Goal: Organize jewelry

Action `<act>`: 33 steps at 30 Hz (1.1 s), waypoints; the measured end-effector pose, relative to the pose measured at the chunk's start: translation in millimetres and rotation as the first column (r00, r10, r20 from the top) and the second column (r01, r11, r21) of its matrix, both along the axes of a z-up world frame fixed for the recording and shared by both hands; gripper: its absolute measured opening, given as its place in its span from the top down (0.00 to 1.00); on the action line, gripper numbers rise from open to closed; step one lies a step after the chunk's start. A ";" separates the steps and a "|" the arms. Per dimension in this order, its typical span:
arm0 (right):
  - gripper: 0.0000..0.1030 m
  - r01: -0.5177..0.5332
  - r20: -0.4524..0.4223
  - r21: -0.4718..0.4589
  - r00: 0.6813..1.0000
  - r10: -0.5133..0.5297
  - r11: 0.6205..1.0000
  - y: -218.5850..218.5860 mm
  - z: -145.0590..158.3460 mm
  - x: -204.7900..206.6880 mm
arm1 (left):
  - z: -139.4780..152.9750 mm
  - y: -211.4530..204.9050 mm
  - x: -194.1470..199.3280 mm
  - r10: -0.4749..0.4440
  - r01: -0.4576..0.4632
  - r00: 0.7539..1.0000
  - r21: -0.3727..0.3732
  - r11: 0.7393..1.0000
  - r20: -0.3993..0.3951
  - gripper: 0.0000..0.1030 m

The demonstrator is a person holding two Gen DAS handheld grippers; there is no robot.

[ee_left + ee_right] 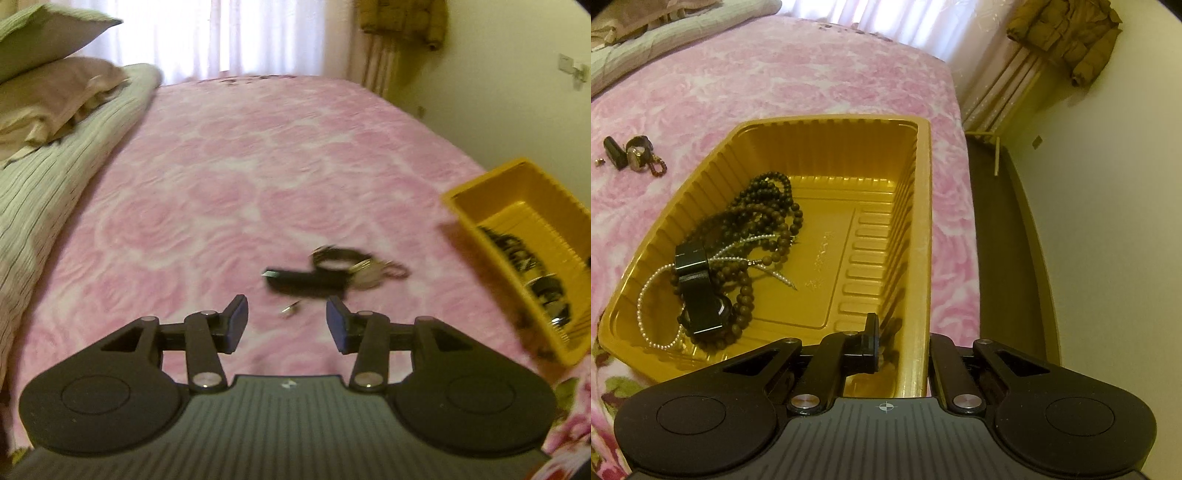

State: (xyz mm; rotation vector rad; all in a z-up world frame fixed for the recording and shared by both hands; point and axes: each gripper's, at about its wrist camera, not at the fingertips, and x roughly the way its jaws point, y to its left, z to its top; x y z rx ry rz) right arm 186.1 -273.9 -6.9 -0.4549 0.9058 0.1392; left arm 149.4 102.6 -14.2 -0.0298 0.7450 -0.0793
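Note:
A yellow plastic tray (pixel 919 229) sits on the pink bed; it also shows in the left wrist view (pixel 476 188). It holds dark bead necklaces (pixel 764 218), a pearl strand (pixel 646 291) and a black watch (pixel 701 295). My right gripper (pixel 905 343) straddles the tray's right wall, one finger inside, one outside, closed on it. On the bedspread lie a black-strapped watch (pixel 332 269), a small red bead bracelet (pixel 397 271) and a tiny earring (pixel 290 308). My left gripper (pixel 286 325) is open and empty, just short of the earring.
Pillows and a striped folded duvet (pixel 55 177) lie along the bed's left side. The bed edge drops to a dark floor strip (pixel 1008 240) on the right. A brown jacket (pixel 1067 33) hangs by the curtain.

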 end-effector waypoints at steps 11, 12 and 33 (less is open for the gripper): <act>0.92 0.005 -0.003 -0.021 1.000 -0.005 1.000 4.3 0.8 0.7 | -38.9 -11.5 13.1 -0.026 0.024 0.999 0.044 0.999 0.045 0.41; 0.92 0.006 -0.003 -0.022 1.000 -0.006 1.000 4.3 0.6 0.7 | -42.5 -12.9 15.8 -0.023 0.021 0.999 0.050 0.999 0.046 0.53; 0.89 0.016 -0.006 -0.044 1.000 -0.016 0.999 6.2 -4.1 2.3 | -47.6 -15.9 16.2 -0.035 0.031 0.998 0.076 0.997 0.053 0.93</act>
